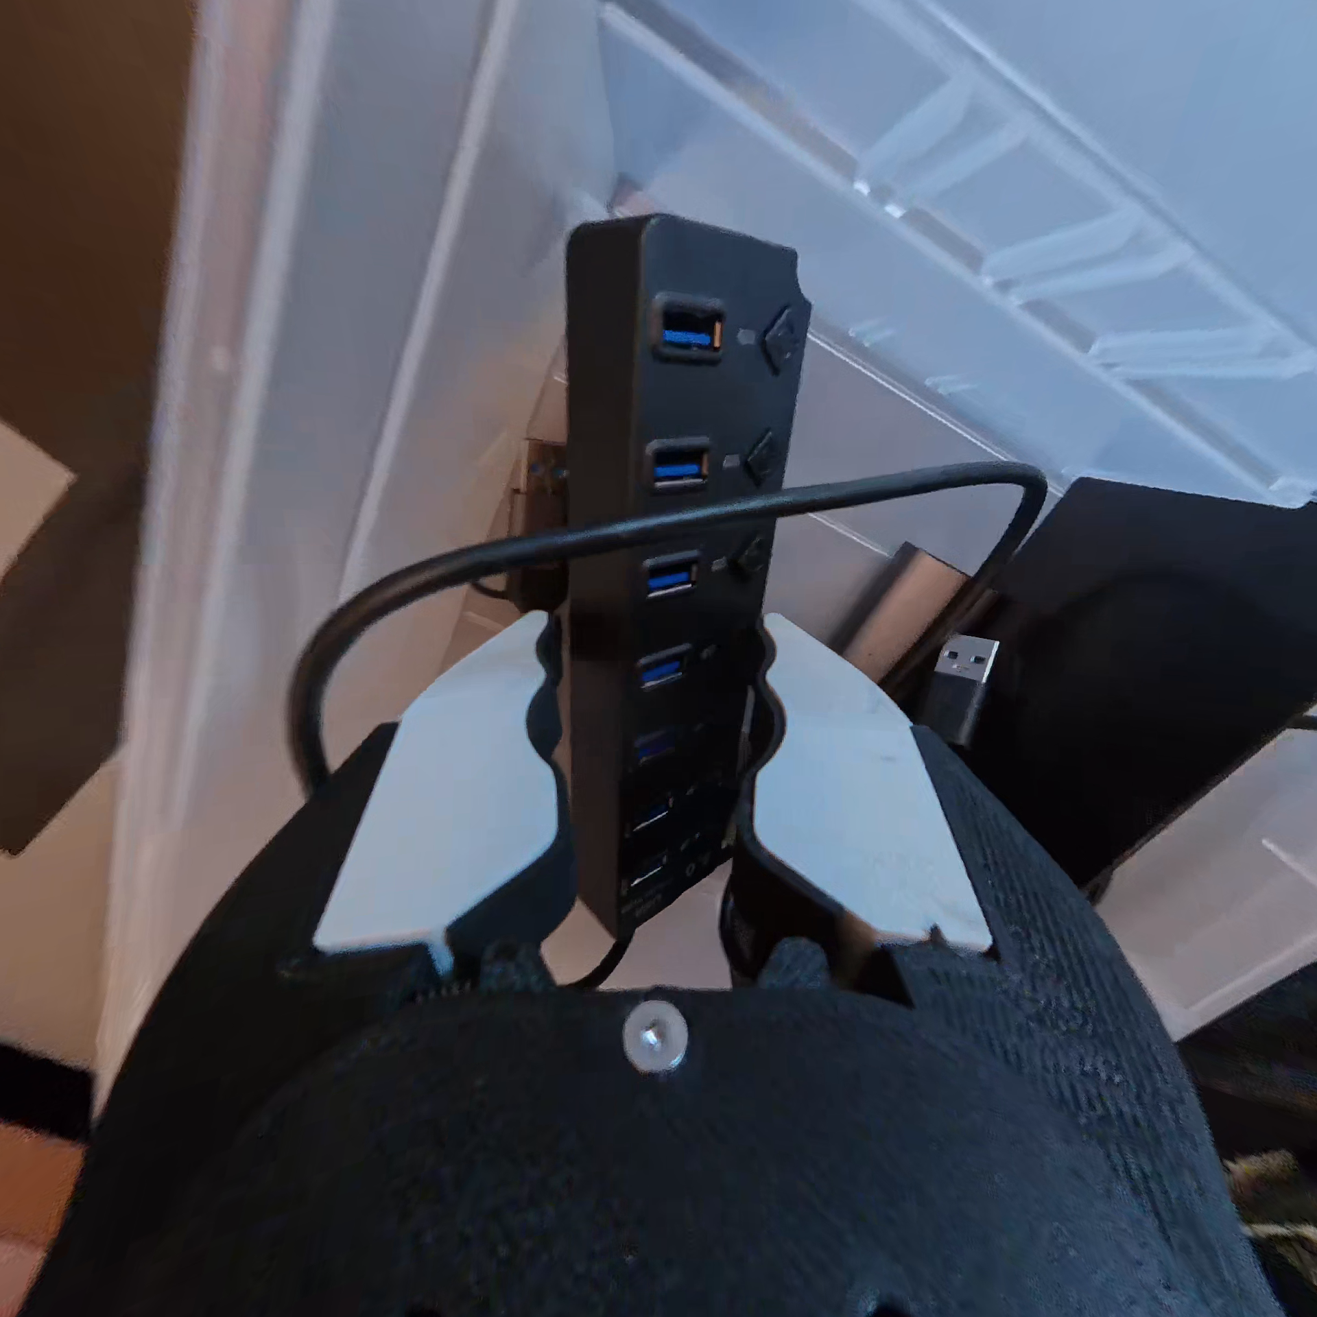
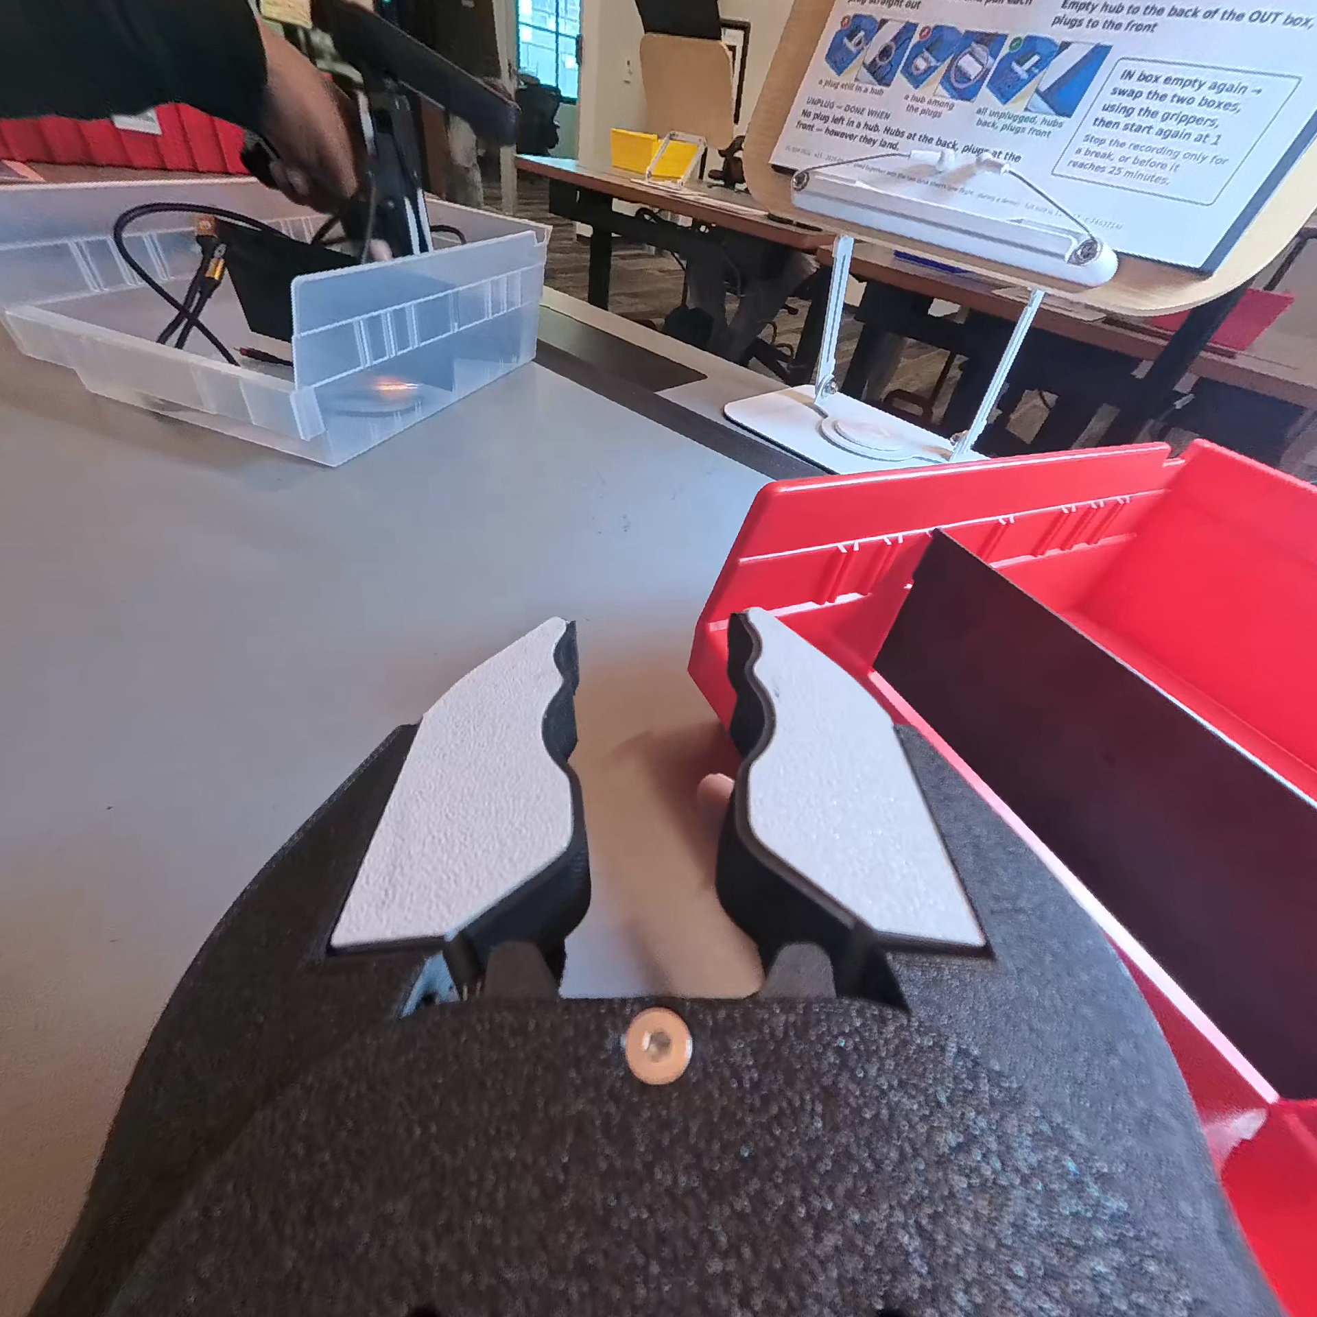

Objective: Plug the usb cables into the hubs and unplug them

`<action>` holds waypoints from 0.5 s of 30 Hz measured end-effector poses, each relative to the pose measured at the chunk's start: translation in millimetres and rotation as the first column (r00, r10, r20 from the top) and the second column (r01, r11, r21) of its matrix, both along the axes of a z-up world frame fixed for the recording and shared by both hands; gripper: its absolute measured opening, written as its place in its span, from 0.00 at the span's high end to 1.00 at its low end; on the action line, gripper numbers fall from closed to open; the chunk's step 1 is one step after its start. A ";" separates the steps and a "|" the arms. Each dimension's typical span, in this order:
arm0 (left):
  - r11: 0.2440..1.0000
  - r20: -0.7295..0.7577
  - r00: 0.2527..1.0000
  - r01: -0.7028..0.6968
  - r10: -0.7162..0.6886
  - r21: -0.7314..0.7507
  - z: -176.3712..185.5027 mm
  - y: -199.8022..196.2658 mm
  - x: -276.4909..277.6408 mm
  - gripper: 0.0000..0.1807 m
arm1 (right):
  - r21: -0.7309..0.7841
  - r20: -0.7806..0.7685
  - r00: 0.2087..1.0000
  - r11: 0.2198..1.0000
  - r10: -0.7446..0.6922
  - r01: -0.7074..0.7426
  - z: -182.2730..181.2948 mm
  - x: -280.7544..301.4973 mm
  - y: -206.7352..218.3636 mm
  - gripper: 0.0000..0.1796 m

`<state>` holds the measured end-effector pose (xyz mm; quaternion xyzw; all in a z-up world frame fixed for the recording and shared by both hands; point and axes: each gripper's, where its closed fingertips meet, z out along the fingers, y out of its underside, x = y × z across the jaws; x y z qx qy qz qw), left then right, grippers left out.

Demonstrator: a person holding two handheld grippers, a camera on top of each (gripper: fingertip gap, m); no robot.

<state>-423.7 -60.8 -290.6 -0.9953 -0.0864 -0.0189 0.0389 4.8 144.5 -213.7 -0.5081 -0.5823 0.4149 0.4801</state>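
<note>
Currently left gripper [image 1: 656, 720] is clamping the black USB hub [image 1: 677, 541] upright between its fingers; right gripper [image 2: 652, 713] is hovering parted, empty, beside red bin [image 2: 1069, 570].

An open office or lab workroom. Ahead of the right gripper [image 2: 650, 705] lies a grey worktable [image 2: 299, 606] with a clear bin [image 2: 171, 370] far left and a red bin [image 2: 1069, 541] just right. Ahead right, an instruction sheet [image 2: 1069, 93] stands on a stand [image 2: 848, 420]. Beyond are more desks [image 2: 641, 185], a yellow holder [image 2: 641, 150] and a window [image 2: 545, 43].
</note>
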 end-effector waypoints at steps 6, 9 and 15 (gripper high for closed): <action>0.998 -0.031 1.000 0.001 0.001 0.063 12.6 2.2 -1.1 0.83 | 0.036 0.015 1.000 0.999 -0.002 0.001 -2.1 2.0 0.4 0.80; 0.991 -0.103 0.994 -0.012 0.026 0.134 45.4 -1.1 -5.3 0.84 | 0.043 0.006 1.000 0.999 0.000 0.000 1.2 4.3 -0.3 0.81; 0.962 -0.167 0.986 0.033 0.014 0.272 126.4 -10.1 17.5 0.84 | 0.049 -0.002 1.000 0.999 0.012 -0.011 5.8 6.2 -6.0 0.83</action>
